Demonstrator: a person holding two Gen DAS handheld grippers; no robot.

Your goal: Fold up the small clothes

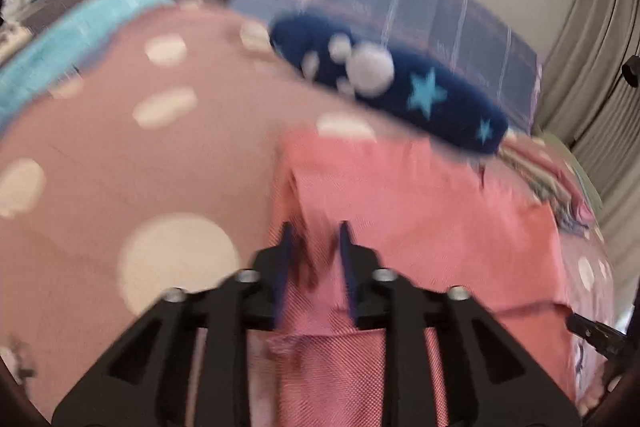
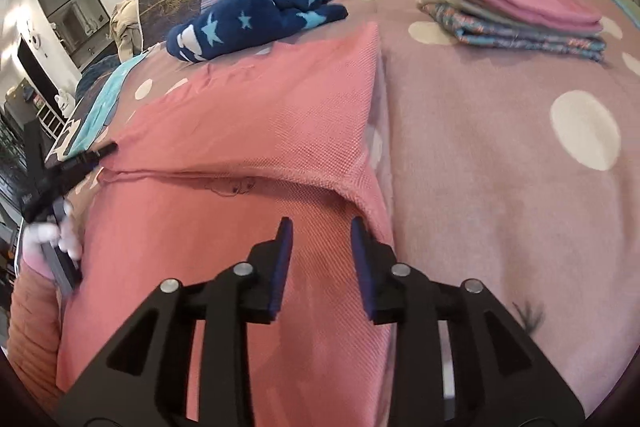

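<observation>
1. Left gripper (image 1: 314, 227): black fingers with blue pads, partly spread over the near left part of the coral-pink woven garment (image 1: 420, 195). A raised crease of cloth runs in between the pads, not visibly squeezed by them; too blurred for more certainty.
2. Garment spread flat on the dusty-pink blanket with cream polka dots (image 1: 120, 147), one flap already turned over, its hem lying across the middle.
3. Judged step: fresh grip on the near edge for the next fold. Best taken at matching points on both sides, low to the blanket, catching both cloth layers but none of the blanket.
4. Right gripper (image 2: 320, 223): pads spread, nothing between them, poised above the garment just inside its right edge, beside the flap's corner.
5. Close both sides together, lift only slightly, carry the edge over evenly; otherwise likely skew or a dragged lower layer.
6. Keep clear of the navy fleece piece with pale-blue stars (image 2: 256, 19) beyond, and of the stack of folded clothes (image 2: 516, 15) at far right.
</observation>
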